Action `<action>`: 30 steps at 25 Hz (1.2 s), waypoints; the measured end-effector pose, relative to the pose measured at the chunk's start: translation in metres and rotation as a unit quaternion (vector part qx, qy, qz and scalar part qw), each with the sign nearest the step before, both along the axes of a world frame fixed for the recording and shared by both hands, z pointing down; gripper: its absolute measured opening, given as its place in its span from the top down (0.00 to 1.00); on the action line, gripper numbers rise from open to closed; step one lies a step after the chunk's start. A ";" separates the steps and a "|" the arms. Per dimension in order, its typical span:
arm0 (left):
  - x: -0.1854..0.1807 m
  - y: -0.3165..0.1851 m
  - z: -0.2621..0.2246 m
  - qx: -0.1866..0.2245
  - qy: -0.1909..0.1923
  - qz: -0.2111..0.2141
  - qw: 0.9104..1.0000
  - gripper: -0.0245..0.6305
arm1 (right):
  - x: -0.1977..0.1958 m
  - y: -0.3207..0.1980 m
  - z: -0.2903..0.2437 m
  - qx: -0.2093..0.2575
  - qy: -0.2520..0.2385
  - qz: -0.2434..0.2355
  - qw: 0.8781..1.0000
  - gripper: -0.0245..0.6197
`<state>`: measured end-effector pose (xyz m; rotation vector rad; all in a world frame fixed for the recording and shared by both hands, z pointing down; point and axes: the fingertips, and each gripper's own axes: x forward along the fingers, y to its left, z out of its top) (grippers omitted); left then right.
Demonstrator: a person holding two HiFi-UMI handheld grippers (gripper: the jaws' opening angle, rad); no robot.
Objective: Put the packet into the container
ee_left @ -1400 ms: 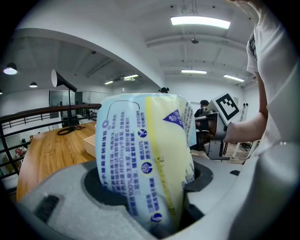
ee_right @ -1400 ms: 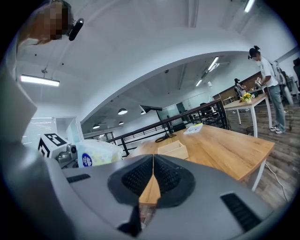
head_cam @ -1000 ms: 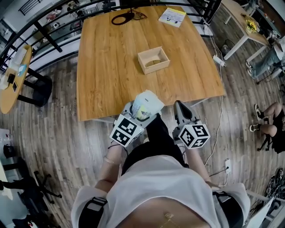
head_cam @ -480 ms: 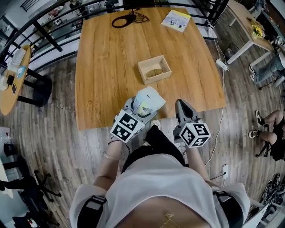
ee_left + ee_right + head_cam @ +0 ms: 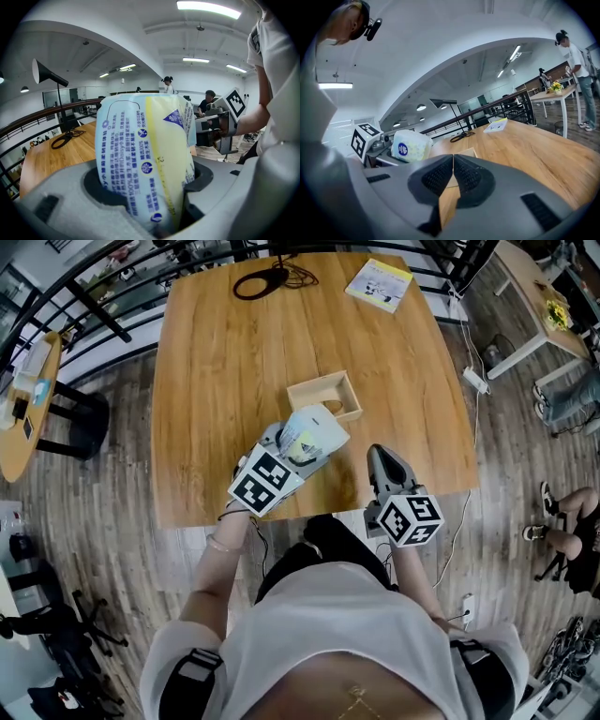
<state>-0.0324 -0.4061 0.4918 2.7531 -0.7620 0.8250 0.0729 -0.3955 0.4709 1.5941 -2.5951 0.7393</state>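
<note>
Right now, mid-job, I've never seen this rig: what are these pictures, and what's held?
No robot arm: a person holds a gripper with two fingers in each hand. One picture looks down from the person's head; the other two ride on the grippers. The left gripper is shut on a blue-and-yellow packet over the wooden table, close to the open wooden container. The right gripper is shut and empty. A black cable and a booklet lie at the table's far end.

glossy plastic packet (image 5: 145, 159), pale wooden container (image 5: 324, 397), varnished wood table (image 5: 216, 381).
</note>
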 end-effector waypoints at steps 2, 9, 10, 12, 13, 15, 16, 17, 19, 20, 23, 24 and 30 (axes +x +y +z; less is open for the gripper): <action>-0.001 -0.015 0.003 -0.003 -0.009 0.003 1.000 0.48 | 0.003 -0.010 0.003 -0.003 -0.002 0.000 1.000 0.95; 0.009 -0.062 0.011 -0.021 -0.050 0.032 0.998 0.48 | 0.019 -0.032 0.011 -0.012 -0.011 0.005 1.000 0.95; 0.012 -0.067 0.011 -0.024 -0.056 0.039 0.997 0.48 | 0.021 -0.035 0.011 -0.014 -0.011 0.005 1.000 0.95; 0.015 -0.079 0.011 -0.028 -0.068 0.054 0.996 0.48 | 0.023 -0.041 0.012 -0.014 -0.012 0.005 1.000 0.95; 0.017 -0.085 0.010 -0.028 -0.075 0.062 0.995 0.48 | 0.024 -0.044 0.011 -0.014 -0.013 0.005 1.000 0.95; 0.019 -0.096 0.009 -0.026 -0.089 0.078 0.993 0.48 | 0.026 -0.048 0.011 -0.014 -0.014 0.007 1.000 0.95; 0.020 -0.101 0.009 -0.024 -0.094 0.083 0.992 0.48 | 0.027 -0.049 0.011 -0.015 -0.014 0.009 1.000 0.95; 0.021 -0.106 0.010 -0.024 -0.097 0.086 0.991 0.48 | 0.028 -0.050 0.012 -0.016 -0.015 0.010 1.000 0.95; 0.023 -0.115 0.013 -0.027 -0.099 0.086 0.991 0.48 | 0.029 -0.051 0.012 -0.017 -0.015 0.013 1.000 0.95; 0.024 -0.119 0.016 -0.031 -0.101 0.088 0.991 0.48 | 0.030 -0.051 0.013 -0.018 -0.015 0.014 1.000 0.95; 0.027 -0.124 0.031 -0.043 -0.121 0.102 0.986 0.48 | 0.034 -0.051 0.016 -0.024 -0.014 0.018 0.999 0.95; 0.027 -0.124 0.038 -0.048 -0.132 0.107 0.984 0.48 | 0.035 -0.052 0.018 -0.025 -0.014 0.021 0.999 0.95; 0.025 -0.123 0.075 -0.085 -0.178 0.125 0.972 0.48 | 0.045 -0.052 0.024 -0.034 -0.015 0.033 0.999 0.95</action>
